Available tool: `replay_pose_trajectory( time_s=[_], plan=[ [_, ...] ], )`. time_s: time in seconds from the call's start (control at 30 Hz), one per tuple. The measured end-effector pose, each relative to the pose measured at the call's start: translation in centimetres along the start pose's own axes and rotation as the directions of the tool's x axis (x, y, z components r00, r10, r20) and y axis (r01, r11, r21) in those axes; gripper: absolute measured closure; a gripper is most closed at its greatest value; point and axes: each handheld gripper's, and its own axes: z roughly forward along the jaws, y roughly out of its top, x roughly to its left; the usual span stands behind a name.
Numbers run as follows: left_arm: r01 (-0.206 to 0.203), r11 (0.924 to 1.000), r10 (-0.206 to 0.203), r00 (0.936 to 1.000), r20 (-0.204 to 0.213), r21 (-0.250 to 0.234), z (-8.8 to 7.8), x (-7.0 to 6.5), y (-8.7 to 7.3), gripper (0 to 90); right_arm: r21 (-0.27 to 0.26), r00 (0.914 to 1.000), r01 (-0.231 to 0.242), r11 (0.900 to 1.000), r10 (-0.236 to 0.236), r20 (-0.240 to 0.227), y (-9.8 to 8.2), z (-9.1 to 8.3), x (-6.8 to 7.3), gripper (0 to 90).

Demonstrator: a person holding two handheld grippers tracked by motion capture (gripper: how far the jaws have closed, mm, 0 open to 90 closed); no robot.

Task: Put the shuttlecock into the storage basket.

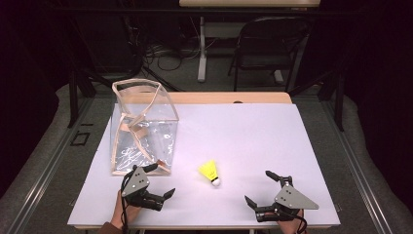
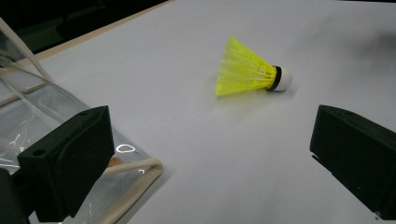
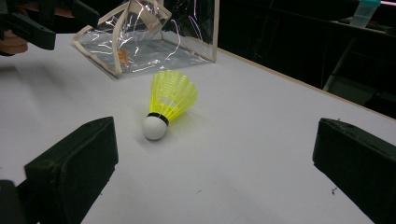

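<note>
The shuttlecock (image 1: 210, 172) lies on its side on the white table (image 1: 253, 131), near the front edge and roughly in the middle, between the two grippers and touching neither. The left gripper (image 1: 156, 181) sits to its left and a bit nearer, jaws wide apart and holding nothing; in the left gripper view the shuttlecock (image 2: 250, 67) is out ahead, well past the jaws. The right gripper (image 1: 260, 189) is off to the right and nearer too, also wide open and empty, and in the right gripper view the shuttlecock (image 3: 168, 102) sits ahead of the gap between the jaws, closer to the left one. A clear bag (image 1: 141, 126) with beige trim stands on the left side of the table, just beyond the left gripper, whose far jaw is right up against the bag's near corner (image 2: 140, 170). Nothing lies between either gripper and the shuttlecock, just bare table. Its long axis runs near to far with a slight slant: the white cork tip (image 1: 215, 182) points toward the near edge and a little right, and the yellow skirt (image 1: 208, 168) opens toward the far left, at the bag.
</note>
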Motion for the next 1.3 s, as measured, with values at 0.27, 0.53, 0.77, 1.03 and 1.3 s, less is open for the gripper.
replay_pose_trajectory(
  time_s=[0.27,0.53,0.77,1.03,1.3],
  plan=[
    [-0.007,1.0,0.007,0.9998,0.018,0.004,0.6,0.1,0.7,0.0,0.002,1.0,0.0,1.0,0.0,0.0,0.0,0.0,0.0,0.0],
    [-0.012,0.9999,0.012,0.9994,0.033,0.007,0.9,0.3,1.4,0.0,0.005,1.0,0.0,1.0,0.0,-0.001,-0.1,0.0,0.0,0.0],
    [-0.018,0.9998,0.017,0.9983,0.055,0.013,1.3,0.5,2.1,0.0,0.01,1.0,0.0,1.0,0.001,-0.002,-0.1,0.0,0.0,0.0],
    [-0.027,0.9993,0.025,0.9967,0.077,0.026,1.9,0.5,2.9,0.0,0.011,1.0,0.0,1.0,0.0,0.001,-0.1,0.0,0.0,0.0],
    [-0.038,0.9988,0.035,0.9952,0.092,0.03,2.5,0.6,3.5,0.0,0.013,1.0,-0.002,1.0,0.002,0.002,-0.1,-0.1,0.0,0.0]
  ],
)
